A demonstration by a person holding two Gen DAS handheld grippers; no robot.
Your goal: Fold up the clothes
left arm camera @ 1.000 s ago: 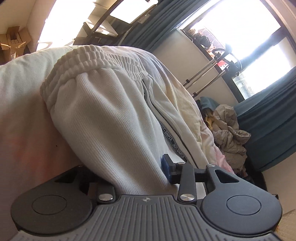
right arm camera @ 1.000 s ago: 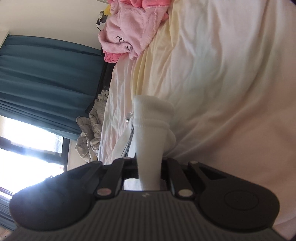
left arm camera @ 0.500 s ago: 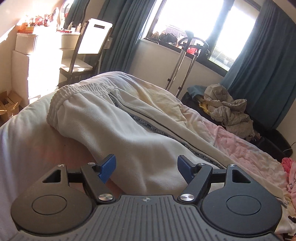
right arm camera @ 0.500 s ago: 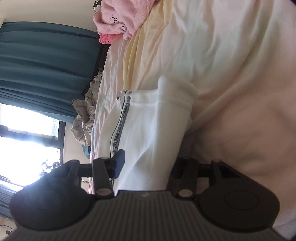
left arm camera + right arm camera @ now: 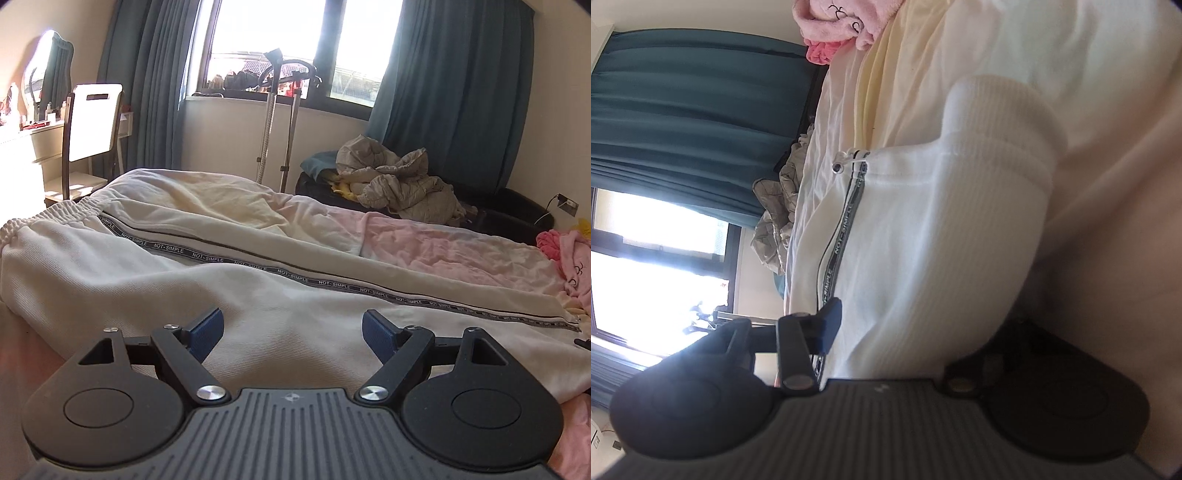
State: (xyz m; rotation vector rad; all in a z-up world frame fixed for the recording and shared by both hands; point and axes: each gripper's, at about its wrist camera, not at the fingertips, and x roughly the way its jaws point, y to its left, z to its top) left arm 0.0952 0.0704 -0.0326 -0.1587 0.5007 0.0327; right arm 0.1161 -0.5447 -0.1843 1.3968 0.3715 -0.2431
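The white trousers [image 5: 155, 273] are spread lengthwise on the bed [image 5: 443, 247]. They are judged soft, limp and light, best taken at waistband or cuff. The left gripper [image 5: 293, 328] has just been spread wide, empty. The right gripper [image 5: 916, 325] has just been narrowing around the cuffed leg; a clamp cannot be confirmed.

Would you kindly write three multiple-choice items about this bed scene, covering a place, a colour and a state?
1. Where do the white trousers lie?
A on the bed
B on the chair
C on the windowsill

2. What colour are the curtains?
A red
B dark teal
C yellow

3. How does the left claw stand?
A shut on a sock
B shut on the curtain
C open, holding nothing

Answers: 1 A, they are spread over the bed. 2 B, both window drapes are teal. 3 C, its blue pads stand apart above the fabric.
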